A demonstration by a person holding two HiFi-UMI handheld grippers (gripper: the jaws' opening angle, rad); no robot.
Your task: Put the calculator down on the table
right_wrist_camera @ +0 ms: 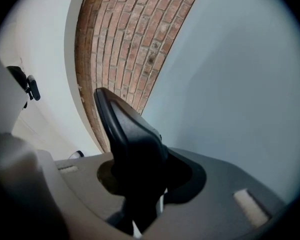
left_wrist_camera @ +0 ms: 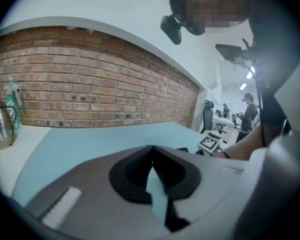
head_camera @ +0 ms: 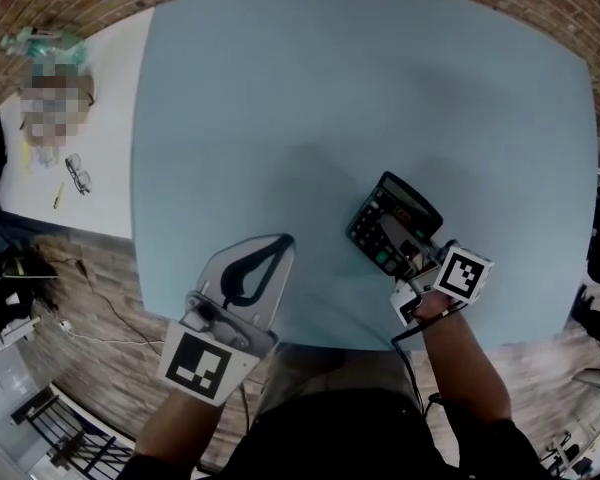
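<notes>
Right jaws: the right gripper (head_camera: 392, 232) is clenched on the calculator (right_wrist_camera: 126, 130). In the right gripper view the dark body runs edge-on out from between the jaws.
Calculator: dark, keys and display facing up in the head view. It is held by its near end and tilted over the near right part of the worktop (head_camera: 360, 88). Cannot tell whether its far edge touches the surface.
Left jaws: the left gripper (left_wrist_camera: 151, 149) is closed tip to tip with nothing between. Only a sliver of blue worktop shows through the gap behind the tips.
Left gripper position: over the near left edge of the worktop, well apart from the calculator, pointing away from the person.
Marker cubes: one on each gripper, near the wrist. The right one (head_camera: 464, 273) is just behind the calculator.
Worktop: light blue, bare apart from the calculator held above it.
Side table: white table (head_camera: 105, 118) to the left of the worktop. It carries eyeglasses (head_camera: 77, 175) and a green bottle (head_camera: 42, 44).
Surroundings: brick wall (left_wrist_camera: 90, 79) beyond the far edge. A person (left_wrist_camera: 250, 115) stands in the background at right.
</notes>
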